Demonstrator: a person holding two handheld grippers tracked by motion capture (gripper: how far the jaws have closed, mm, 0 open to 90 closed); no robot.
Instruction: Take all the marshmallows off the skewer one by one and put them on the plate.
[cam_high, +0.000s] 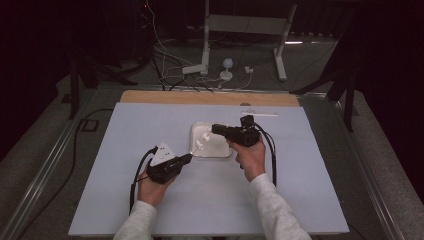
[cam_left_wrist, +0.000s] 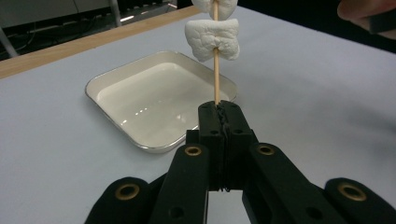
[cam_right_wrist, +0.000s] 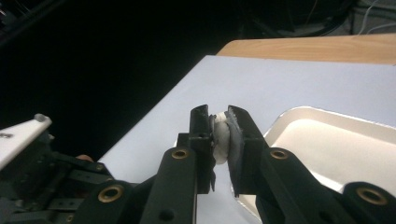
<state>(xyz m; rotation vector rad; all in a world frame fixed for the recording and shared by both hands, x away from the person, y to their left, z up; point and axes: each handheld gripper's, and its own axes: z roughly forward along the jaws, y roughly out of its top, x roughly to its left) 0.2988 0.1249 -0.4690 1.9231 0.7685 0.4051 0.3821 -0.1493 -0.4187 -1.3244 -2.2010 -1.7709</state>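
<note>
My left gripper (cam_left_wrist: 219, 109) is shut on the bottom end of a thin wooden skewer (cam_left_wrist: 216, 79) that stands up from its jaws. A white marshmallow (cam_left_wrist: 212, 39) is threaded on it, with a second marshmallow (cam_left_wrist: 215, 4) just above at the frame's top edge. In the high view my left gripper (cam_high: 188, 158) points right toward a shallow white tray (cam_high: 220, 156). My right gripper (cam_high: 215, 129) reaches left over the tray. Its jaws (cam_right_wrist: 218, 116) are shut on a white marshmallow (cam_right_wrist: 222, 140); whether that piece sits on the skewer I cannot tell.
The tray (cam_left_wrist: 93, 88) lies near the middle of a pale blue mat (cam_high: 150, 125); its inside looks bare. A wooden table edge (cam_high: 210, 97) runs along the far side. Beyond it stand cables and a white stand (cam_high: 245, 30) on the floor.
</note>
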